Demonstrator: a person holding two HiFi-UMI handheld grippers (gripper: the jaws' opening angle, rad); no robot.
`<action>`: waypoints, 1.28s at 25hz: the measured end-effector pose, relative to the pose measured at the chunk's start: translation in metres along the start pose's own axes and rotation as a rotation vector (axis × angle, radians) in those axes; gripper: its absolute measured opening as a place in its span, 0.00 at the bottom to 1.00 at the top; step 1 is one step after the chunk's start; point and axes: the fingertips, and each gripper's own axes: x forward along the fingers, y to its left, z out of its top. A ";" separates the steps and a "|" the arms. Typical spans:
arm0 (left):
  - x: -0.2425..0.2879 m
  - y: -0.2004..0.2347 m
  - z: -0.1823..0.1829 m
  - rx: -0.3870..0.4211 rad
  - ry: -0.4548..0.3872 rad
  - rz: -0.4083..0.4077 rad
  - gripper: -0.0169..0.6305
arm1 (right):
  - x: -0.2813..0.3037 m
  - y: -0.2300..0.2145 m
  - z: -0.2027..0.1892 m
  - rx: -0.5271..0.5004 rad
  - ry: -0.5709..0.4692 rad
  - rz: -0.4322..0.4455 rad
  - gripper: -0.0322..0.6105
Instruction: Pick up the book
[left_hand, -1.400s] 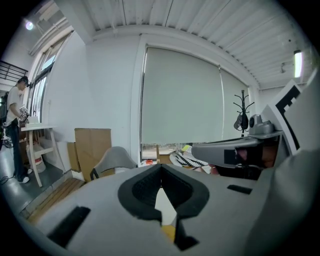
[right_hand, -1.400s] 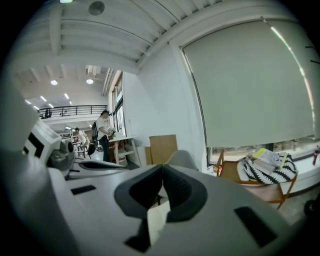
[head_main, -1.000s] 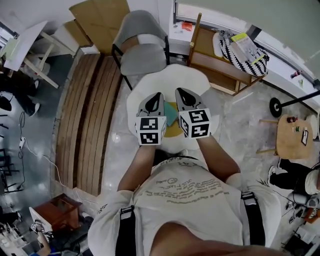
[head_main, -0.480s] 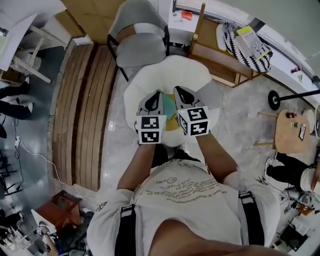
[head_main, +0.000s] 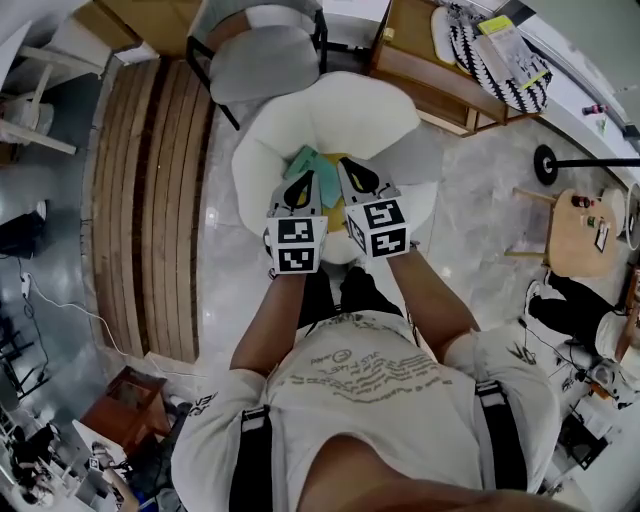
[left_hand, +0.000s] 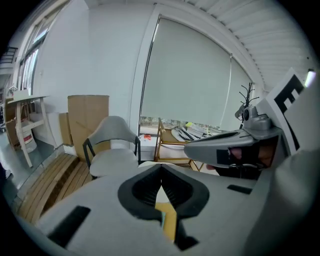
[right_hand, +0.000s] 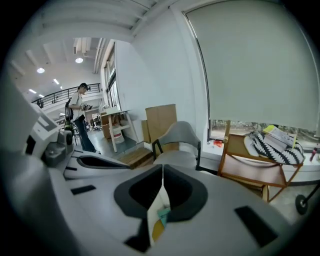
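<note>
The person is holding the left gripper (head_main: 303, 180) and the right gripper (head_main: 350, 170) side by side over a white table (head_main: 370, 115). Both are pointing away from the body and slanting downward. In the left gripper view its jaws are pressing together at the tips, pinching nothing. The right gripper's jaws are likewise pressing together, with nothing between them.

The book (head_main: 308, 160) is lying flat on the table, right under the two grippers. Its teal corner is showing just beyond the left gripper's tip, and a yellow part is showing in the gap between the grippers. The rest is hiding beneath them. A strip of the same teal and yellow is peeking through below the closed jaws in each gripper view. Whether either gripper is touching the book cannot be told.

A grey chair (head_main: 262, 60) is standing at the far side of the table. A wooden rack (head_main: 430, 75) is standing to the far right, with a striped cushion (head_main: 470, 50) lying on it. A slatted wooden platform (head_main: 150, 200) is running along the left.
</note>
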 end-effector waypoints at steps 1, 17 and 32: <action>0.003 0.003 -0.005 -0.002 0.010 -0.001 0.05 | 0.004 0.000 -0.007 0.000 0.016 -0.004 0.10; 0.045 0.054 -0.133 -0.068 0.191 -0.019 0.05 | 0.072 0.007 -0.139 0.008 0.216 -0.014 0.10; 0.075 0.106 -0.231 -0.134 0.248 0.025 0.05 | 0.129 0.040 -0.246 0.036 0.351 -0.001 0.10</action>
